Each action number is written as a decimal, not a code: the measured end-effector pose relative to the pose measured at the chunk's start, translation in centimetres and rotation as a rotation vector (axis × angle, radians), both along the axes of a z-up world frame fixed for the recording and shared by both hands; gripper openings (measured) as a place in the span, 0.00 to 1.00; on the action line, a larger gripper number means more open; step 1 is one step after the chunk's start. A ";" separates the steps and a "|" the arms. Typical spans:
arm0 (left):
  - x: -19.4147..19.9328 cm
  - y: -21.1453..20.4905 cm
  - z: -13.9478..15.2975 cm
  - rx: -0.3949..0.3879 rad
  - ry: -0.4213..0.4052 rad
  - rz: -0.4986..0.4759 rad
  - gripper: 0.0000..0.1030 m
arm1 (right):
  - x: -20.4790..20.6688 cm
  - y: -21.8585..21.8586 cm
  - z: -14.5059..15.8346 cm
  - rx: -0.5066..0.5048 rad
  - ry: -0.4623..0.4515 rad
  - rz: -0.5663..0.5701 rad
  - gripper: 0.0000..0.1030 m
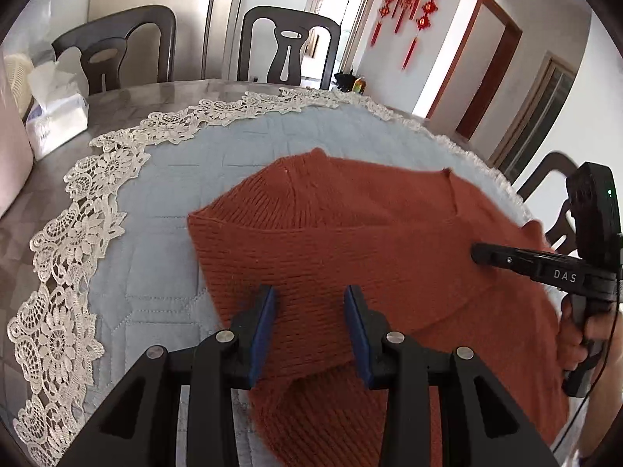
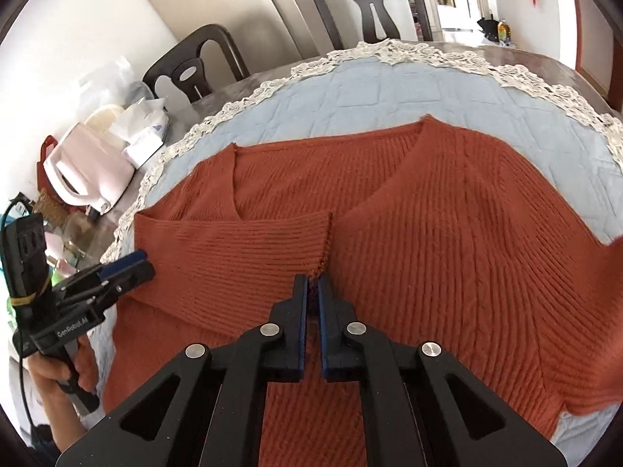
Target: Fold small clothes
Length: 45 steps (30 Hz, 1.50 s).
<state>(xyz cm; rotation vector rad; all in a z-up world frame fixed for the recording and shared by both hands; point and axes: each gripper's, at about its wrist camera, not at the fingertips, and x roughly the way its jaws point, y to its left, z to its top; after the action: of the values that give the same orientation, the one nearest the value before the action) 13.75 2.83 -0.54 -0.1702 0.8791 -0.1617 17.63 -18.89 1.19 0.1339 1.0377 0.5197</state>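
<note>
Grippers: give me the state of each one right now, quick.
Left gripper: jaws part open over the sweater; whether they grip it cannot be told.
Right gripper: jaws shut on the sleeve cuff.

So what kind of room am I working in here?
Most likely a home dining room. The rust knitted sweater lies on a dining table under a lace-edged quilted cloth, with dark dining chairs around it and red hanging decorations on the wall.
</note>
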 end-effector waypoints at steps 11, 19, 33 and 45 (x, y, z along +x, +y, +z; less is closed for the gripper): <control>-0.5 -1.3 0.4 0.103 0.007 0.003 0.38 | -2.1 0.6 0.8 -0.109 -0.079 0.037 0.08; -1.0 -1.9 1.2 0.106 -0.045 0.017 0.38 | 0.5 2.4 2.0 -0.103 -0.120 0.032 0.13; -1.0 -2.7 1.0 0.183 -0.042 0.003 0.38 | -2.5 2.3 1.0 -0.164 -0.130 0.086 0.13; -1.7 -4.8 1.4 0.202 -0.074 -0.045 0.38 | -6.0 -2.6 3.2 -0.114 -0.176 -0.007 0.42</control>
<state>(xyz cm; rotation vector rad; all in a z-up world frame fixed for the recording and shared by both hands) 12.01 -2.00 0.90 0.0436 0.8199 -0.1192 11.59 -21.46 4.36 -0.0092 0.8918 0.4566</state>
